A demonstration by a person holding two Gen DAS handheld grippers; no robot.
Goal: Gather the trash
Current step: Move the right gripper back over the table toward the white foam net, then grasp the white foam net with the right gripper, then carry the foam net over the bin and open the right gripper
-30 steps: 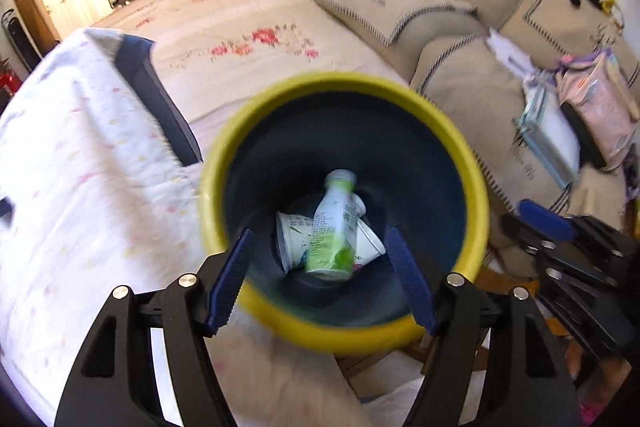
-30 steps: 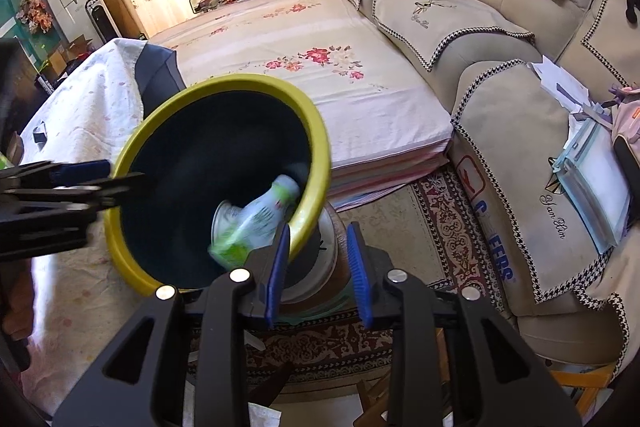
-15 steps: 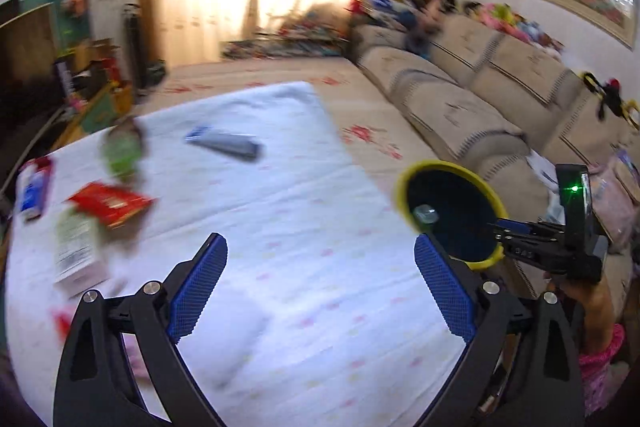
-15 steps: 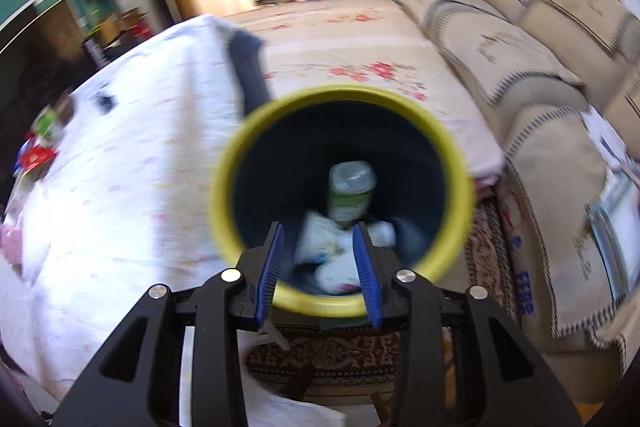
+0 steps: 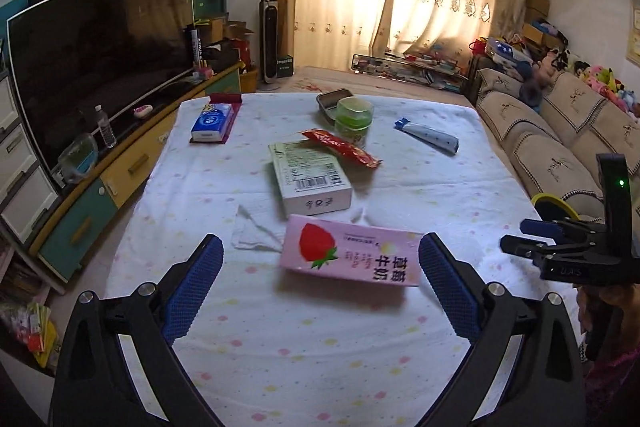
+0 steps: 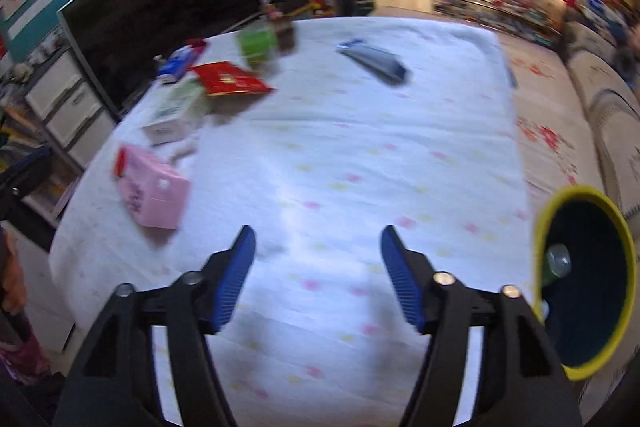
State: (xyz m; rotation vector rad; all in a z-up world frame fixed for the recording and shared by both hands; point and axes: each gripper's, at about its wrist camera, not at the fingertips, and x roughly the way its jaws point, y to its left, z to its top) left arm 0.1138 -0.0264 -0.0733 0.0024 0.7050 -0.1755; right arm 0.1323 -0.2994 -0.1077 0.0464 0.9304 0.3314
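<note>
My left gripper (image 5: 320,269) is open and empty, hovering just before a pink strawberry milk carton (image 5: 352,255) lying on the white dotted tablecloth (image 5: 280,347). Beyond it lie a white box (image 5: 310,183), a red wrapper (image 5: 340,147), a crumpled tissue (image 5: 254,233), a blue tube (image 5: 426,137) and a green cup (image 5: 354,117). My right gripper (image 6: 318,267) is open and empty above the cloth (image 6: 340,167); it also shows at the right in the left wrist view (image 5: 560,247). The yellow-rimmed bin (image 6: 586,275) stands at the table's right edge with a bottle (image 6: 556,261) inside.
A blue tissue pack (image 5: 212,123) and a metal tin (image 5: 334,101) lie at the table's far side. A TV (image 5: 100,59) on a cabinet stands left. A sofa (image 5: 560,131) runs along the right. The right wrist view is motion-blurred.
Both grippers swung away from the bin toward the table. The right gripper opened wider. The left gripper now faces the pink carton.
</note>
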